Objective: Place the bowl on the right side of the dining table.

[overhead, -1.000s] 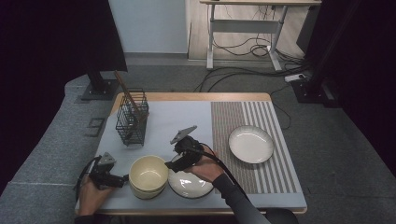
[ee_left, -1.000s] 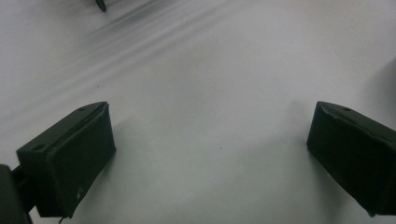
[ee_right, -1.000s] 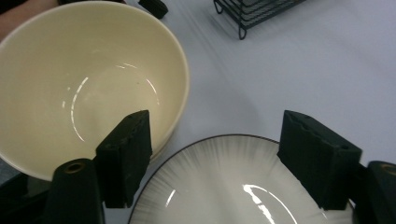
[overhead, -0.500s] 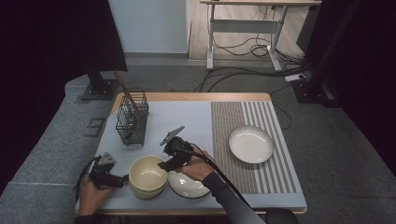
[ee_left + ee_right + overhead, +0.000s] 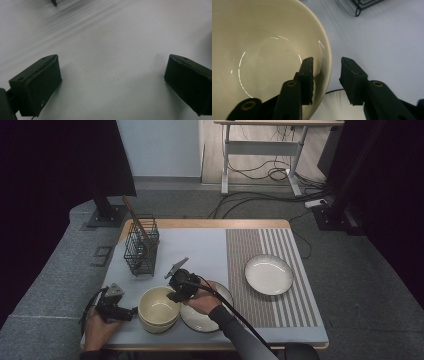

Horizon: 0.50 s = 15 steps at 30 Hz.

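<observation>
A cream bowl stands near the table's front edge, left of centre. My right gripper straddles its right rim, one jaw inside the bowl and one outside. Its jaws have just been closing, and small gaps still show between the pads and the rim. My left gripper rests just left of the bowl, low over the pale mat. It stands open with nothing between its jaws.
A grey plate lies under my right hand, beside the bowl. A second plate sits on the striped mat at the right. A black wire basket with wooden sticks stands behind the bowl.
My right gripper has moved left and down to the bowl's rim, and its jaws have narrowed around it. The left hand has kept still.
</observation>
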Tool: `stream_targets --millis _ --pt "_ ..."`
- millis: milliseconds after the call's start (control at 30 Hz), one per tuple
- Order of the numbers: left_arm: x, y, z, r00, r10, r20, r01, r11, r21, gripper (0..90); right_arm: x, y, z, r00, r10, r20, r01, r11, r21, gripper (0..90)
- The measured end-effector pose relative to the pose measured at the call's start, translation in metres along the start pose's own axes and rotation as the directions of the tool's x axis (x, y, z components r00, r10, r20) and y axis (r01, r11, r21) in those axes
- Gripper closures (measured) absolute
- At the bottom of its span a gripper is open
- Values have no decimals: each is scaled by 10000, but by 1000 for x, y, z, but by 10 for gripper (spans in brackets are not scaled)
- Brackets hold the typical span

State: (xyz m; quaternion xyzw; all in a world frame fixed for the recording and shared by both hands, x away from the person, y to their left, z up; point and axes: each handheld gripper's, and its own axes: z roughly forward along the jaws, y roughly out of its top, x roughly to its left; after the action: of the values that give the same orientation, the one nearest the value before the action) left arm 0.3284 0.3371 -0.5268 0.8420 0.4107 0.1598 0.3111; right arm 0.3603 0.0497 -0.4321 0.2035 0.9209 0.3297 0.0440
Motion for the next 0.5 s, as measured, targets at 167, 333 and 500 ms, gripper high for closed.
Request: stream_targets --millis 167,333,500 --pt "0 0 0 10000 0 -1 0 10000 0 7 1 0 3 9996 71 -274 -72 10000 -46 733" --pt "0 0 0 10000 1 -3 -1 10000 -2 7 1 1 3 9988 213 -450 -213 9998 -2 775" --pt "0 0 0 10000 3 -5 -3 10000 -1 7 -2 1 2 9959 561 -708 -556 9984 87 794"
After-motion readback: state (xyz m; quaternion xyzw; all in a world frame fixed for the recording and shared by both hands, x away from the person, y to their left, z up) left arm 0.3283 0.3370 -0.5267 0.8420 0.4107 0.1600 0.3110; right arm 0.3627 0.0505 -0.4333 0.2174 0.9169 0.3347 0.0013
